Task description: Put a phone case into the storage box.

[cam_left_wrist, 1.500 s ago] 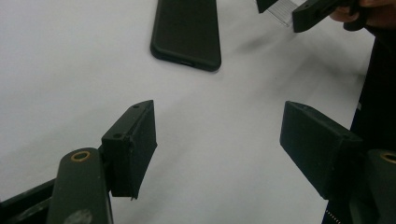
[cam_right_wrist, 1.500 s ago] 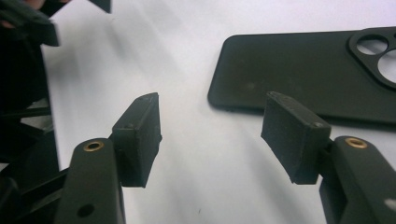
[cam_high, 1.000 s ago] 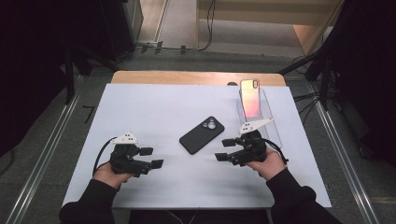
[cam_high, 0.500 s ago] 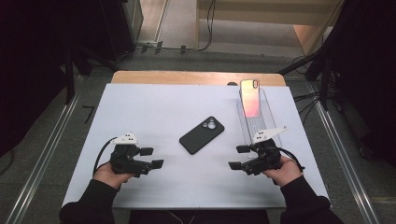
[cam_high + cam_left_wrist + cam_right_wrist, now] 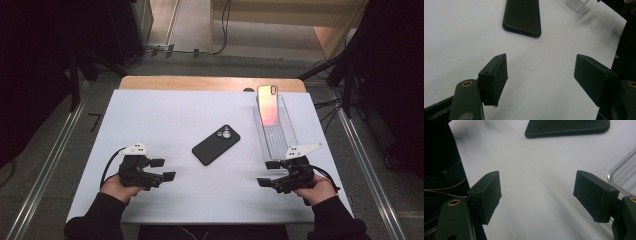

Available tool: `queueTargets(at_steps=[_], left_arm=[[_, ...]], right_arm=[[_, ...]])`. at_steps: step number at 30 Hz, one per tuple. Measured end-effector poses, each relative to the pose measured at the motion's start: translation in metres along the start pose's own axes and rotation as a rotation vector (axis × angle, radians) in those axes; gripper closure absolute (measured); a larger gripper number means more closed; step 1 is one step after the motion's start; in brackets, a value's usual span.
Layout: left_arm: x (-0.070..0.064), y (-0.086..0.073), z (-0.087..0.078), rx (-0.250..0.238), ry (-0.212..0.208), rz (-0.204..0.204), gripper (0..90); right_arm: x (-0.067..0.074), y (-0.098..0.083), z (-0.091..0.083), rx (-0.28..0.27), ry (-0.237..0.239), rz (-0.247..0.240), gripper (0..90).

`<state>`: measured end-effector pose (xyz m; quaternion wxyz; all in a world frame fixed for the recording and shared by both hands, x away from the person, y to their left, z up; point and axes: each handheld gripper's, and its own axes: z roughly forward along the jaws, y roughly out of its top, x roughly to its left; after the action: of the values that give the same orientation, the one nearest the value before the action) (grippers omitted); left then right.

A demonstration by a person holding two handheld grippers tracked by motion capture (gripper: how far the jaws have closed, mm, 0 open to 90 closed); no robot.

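A black phone [image 5: 216, 144] lies camera side up in the middle of the white table [image 5: 165, 115]; it also shows at the top of the left gripper view [image 5: 522, 17] and the right gripper view [image 5: 569, 127]. A second phone with a pink-orange sheen [image 5: 267, 105] leans upright at the far end of a clear plastic stand [image 5: 279, 140]. My left gripper [image 5: 163, 169] rests near the front left, open, nothing between its jaws [image 5: 540, 60]. My right gripper [image 5: 268, 173] sits at the front right, just before the stand's near end. Its jaws have just been opening and are empty [image 5: 537, 176].
The clear stand's near corner [image 5: 624, 175] lies close to my right gripper's right jaw. A wooden strip [image 5: 210, 83] borders the table's far edge. Metal rails [image 5: 370, 170] run along both sides, with cables on the floor beyond.
My right gripper has moved right and toward the table's near edge, away from the black phone. The left gripper has stayed put.
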<state>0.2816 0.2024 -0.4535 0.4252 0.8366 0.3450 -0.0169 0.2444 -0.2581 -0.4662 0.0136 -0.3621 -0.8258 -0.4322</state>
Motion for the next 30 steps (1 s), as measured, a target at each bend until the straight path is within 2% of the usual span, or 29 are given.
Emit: queueTargets(at_steps=[4, 8, 12, 19, 22, 24, 27, 30], left_arm=[[0.0, 0.0, 0.0, 0.0, 0.003, 0.002, 27.5], [0.0, 0.002, 0.0, -0.019, 0.0, -0.009, 27.4], [-0.001, 0.008, 0.002, -0.031, 0.007, 0.007, 27.1], [-0.002, 0.029, 0.01, -0.044, 0.008, 0.048, 24.5], [-0.002, 0.038, 0.013, -0.05, -0.003, 0.043, 19.1], [-0.001, 0.044, 0.015, -0.046, -0.027, 0.033, 5.4], [-0.002, 0.052, 0.018, -0.054, -0.02, 0.058, 2.2], [-0.002, 0.06, 0.022, -0.055, -0.03, 0.085, 0.0]], right_arm=[[-0.003, -0.001, 0.0, -0.001, -0.005, 0.008, 20.3], [-0.002, 0.0, 0.0, 0.005, -0.001, 0.011, 20.3], [-0.003, -0.001, 0.001, 0.01, -0.002, 0.01, 20.3], [-0.003, -0.001, 0.001, 0.011, -0.005, 0.015, 20.3], [-0.004, -0.001, 0.001, 0.01, -0.005, 0.015, 20.3], [-0.004, -0.001, 0.001, 0.011, -0.005, 0.014, 20.3], [-0.003, -0.001, 0.001, 0.013, -0.005, 0.012, 20.3], [-0.003, -0.001, 0.002, 0.014, -0.002, 0.009, 20.3]])
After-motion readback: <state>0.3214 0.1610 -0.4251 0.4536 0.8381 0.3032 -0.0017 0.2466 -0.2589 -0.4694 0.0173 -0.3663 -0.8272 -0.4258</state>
